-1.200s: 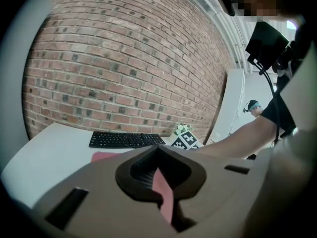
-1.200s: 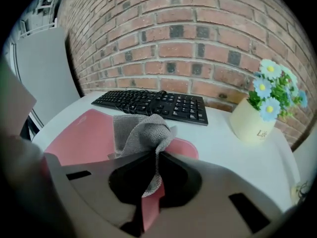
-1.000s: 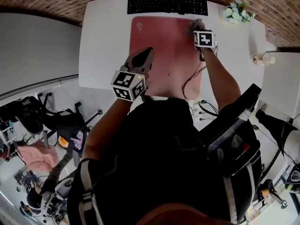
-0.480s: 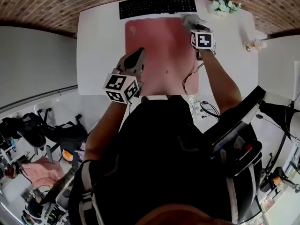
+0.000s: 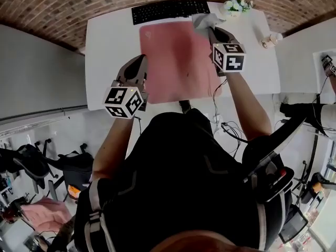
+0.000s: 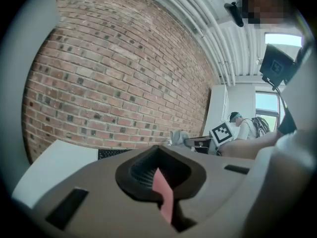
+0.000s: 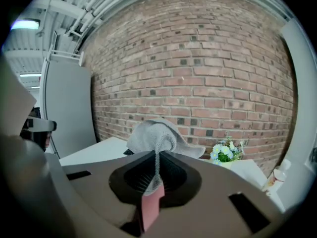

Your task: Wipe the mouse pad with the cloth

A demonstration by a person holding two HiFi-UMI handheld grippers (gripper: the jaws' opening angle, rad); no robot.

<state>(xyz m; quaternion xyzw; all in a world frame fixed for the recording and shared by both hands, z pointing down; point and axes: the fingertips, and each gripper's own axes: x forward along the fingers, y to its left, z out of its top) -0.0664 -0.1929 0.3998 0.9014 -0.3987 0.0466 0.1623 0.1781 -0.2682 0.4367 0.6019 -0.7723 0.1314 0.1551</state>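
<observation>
- Mouse pad [image 5: 176,56] lies flat on the desk [image 5: 107,41], before the keyboard [image 5: 168,9]
- My right gripper [image 5: 211,31] clamps the grey cloth [image 5: 203,20] at its far right corner; left gripper [image 5: 137,64] closed, empty
- Advise: press cloth flat, overlapping strokes across pad

In the head view the right tool [image 5: 214,31] covers the near part of the cloth [image 5: 203,20] and the right edge of the mouse pad [image 5: 176,56], and the small pale thing [image 5: 270,39] at the right end of the tabletop [image 5: 107,51] is too small to tell. In the left gripper view the body of the left tool [image 6: 159,173] hides nearly all of the mouse pad, only a pink sliver showing between the jaws, and the keyboard [image 6: 114,153] shows only as a dark strip past it.
</observation>
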